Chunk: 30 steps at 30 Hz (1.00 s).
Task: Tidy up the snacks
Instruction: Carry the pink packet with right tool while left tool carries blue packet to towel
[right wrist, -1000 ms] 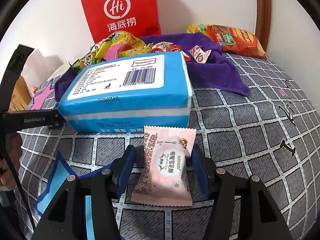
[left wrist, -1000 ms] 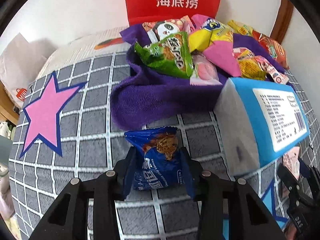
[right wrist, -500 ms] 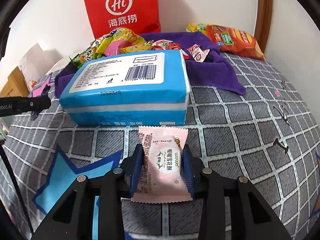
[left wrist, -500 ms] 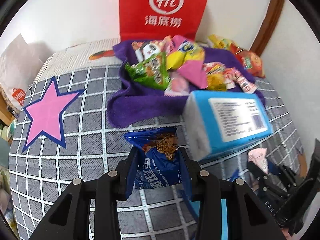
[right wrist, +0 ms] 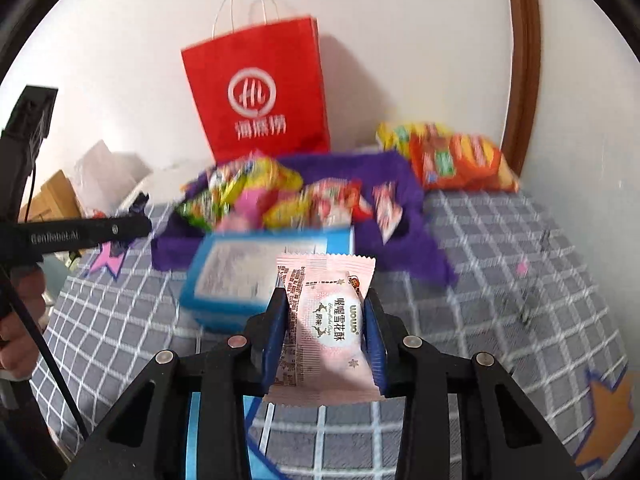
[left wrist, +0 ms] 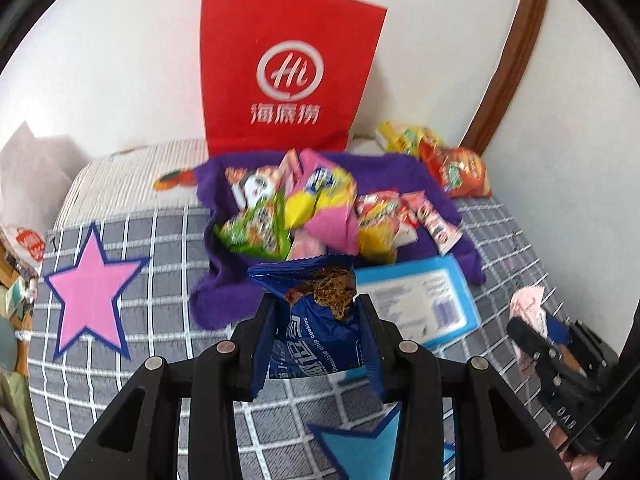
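My left gripper (left wrist: 316, 320) is shut on a blue chocolate chip cookie packet (left wrist: 316, 332) and holds it above the grey checked bedspread (left wrist: 168, 312). My right gripper (right wrist: 326, 316) is shut on a pink snack packet (right wrist: 328, 320), also lifted off the bedspread; it shows at the right in the left wrist view (left wrist: 528, 312). A heap of mixed snack packets (left wrist: 304, 208) lies on a purple towel (left wrist: 224, 300) at the back. A red paper bag (left wrist: 288, 76) stands upright against the wall behind the heap.
A blue tissue pack (left wrist: 420, 300) lies in front of the towel. Orange and yellow snack bags (right wrist: 452, 156) lie in the back right corner by a wooden frame (left wrist: 508, 52). The white wall is close behind. A pink star (left wrist: 92, 292) marks the bedspread at left.
Both grippers have risen and pulled back with their packets, so the red bag now shows in full. The right gripper closed on the pink packet, which was lying on the bedspread.
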Tool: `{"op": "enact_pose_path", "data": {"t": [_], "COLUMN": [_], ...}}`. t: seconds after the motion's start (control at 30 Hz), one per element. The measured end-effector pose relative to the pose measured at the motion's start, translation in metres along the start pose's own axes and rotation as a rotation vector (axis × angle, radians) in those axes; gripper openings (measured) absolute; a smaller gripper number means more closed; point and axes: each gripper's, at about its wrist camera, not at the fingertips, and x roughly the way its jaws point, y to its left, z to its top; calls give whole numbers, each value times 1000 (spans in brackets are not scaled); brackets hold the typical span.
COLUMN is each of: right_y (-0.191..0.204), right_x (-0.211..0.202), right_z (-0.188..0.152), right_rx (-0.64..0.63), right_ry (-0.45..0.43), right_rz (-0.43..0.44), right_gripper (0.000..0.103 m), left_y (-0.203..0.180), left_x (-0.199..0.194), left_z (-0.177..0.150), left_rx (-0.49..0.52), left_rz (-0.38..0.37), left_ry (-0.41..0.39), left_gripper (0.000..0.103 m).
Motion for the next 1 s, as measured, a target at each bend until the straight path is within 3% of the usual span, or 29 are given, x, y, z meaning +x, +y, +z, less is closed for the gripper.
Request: {"op": "enact_pose_path", "data": {"t": [0.43, 0.7, 1.0], "right_y": [-9, -3, 0], "right_x": [6, 44, 94], "right_z": [111, 159, 178], "right_rx": [14, 33, 40], "right_ry": [-104, -60, 5], "right_rz": [-23, 15, 65], "right_gripper": [37, 37, 37], "left_y": [-13, -8, 4], "left_x": [1, 23, 47], "left_z": [66, 90, 104], "left_rx": [7, -36, -75], "left_rz": [-5, -18, -43], "left_ry": [-69, -66, -87], "left_gripper": [37, 37, 37]}}
